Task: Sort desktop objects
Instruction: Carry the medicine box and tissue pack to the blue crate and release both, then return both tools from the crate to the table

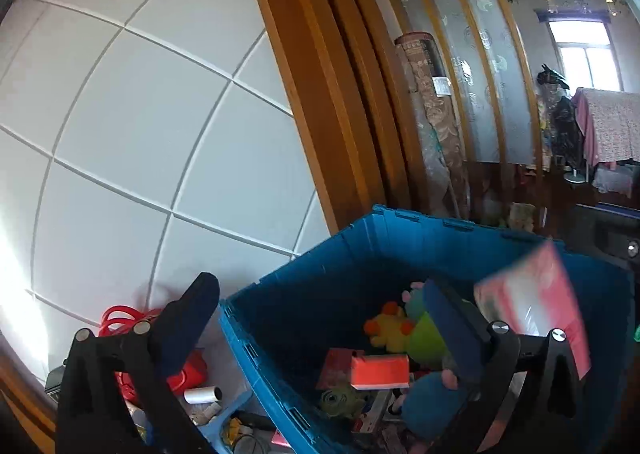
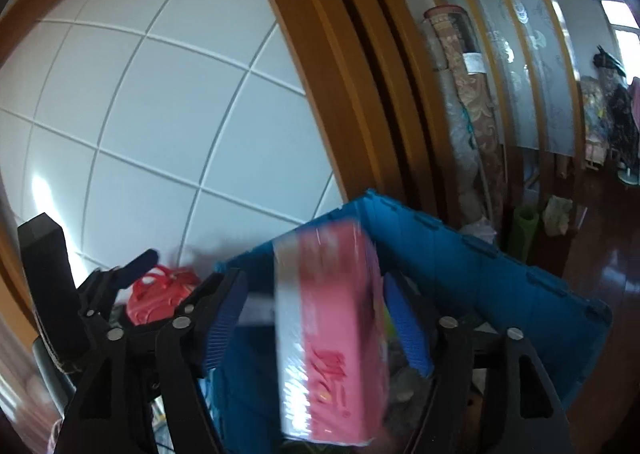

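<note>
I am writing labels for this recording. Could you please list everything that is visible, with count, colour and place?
crate: one, blue, on the floor beside the white wall
box: one, pink and white, blurred, between the right fingers above the crate
plush toys: several, yellow, green, blue, inside the crate
red box: one, inside the crate
red cord: one, left of the crate
left gripper: one, black, open, empty
right gripper: one, black, open around the box
</note>
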{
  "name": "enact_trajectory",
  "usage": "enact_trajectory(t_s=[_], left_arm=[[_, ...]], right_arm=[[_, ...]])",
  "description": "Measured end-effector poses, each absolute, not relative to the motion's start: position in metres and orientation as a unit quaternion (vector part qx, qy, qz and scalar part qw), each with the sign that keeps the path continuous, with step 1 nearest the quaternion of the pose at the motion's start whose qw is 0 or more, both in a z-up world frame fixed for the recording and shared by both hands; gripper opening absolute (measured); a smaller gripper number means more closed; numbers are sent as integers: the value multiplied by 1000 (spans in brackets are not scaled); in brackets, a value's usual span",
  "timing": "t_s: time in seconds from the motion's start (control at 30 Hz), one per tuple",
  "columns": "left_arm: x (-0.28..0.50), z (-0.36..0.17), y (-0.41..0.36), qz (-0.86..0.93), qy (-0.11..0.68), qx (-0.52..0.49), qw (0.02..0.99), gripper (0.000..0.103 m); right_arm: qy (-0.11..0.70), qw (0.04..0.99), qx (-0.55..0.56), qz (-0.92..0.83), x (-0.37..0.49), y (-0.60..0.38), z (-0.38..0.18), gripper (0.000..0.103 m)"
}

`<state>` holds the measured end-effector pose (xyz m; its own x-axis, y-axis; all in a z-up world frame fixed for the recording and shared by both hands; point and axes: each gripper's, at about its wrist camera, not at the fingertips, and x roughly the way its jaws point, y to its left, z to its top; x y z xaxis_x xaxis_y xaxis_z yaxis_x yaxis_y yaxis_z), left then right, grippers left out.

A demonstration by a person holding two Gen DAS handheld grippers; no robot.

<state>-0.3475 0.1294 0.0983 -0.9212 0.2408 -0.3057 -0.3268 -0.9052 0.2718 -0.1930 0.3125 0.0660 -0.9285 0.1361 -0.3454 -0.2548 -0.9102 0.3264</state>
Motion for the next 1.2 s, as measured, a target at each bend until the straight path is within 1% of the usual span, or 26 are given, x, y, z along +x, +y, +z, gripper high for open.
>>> enact_trajectory(t_s=[0.1,0.23,0.6,0.73,0.97,1.13,1.2], left_arm=[[-352,101,130,966,152,-146,149,103],[-353,96,122,969,134,-157,134,103],[-344,84,96,975,128,-159,84,103],[-335,80,77,979,113,-156,64,103],[-315,66,21,983,100,-153,24,103],[-289,43,-58,984,90,-149,-26,103],[-279,29,-95,982,99,-150,-55,103]], right_arm=[[183,97,-149,967,-189,320,71,83],[190,76,-145,968,-184,318,70,83],[208,21,-155,966,-180,299,61,83],[213,-1,-152,965,-180,292,58,83],[199,-27,-164,966,-193,247,57,86],[184,-68,-200,960,-221,182,36,86],[177,-85,-221,955,-237,150,21,86]])
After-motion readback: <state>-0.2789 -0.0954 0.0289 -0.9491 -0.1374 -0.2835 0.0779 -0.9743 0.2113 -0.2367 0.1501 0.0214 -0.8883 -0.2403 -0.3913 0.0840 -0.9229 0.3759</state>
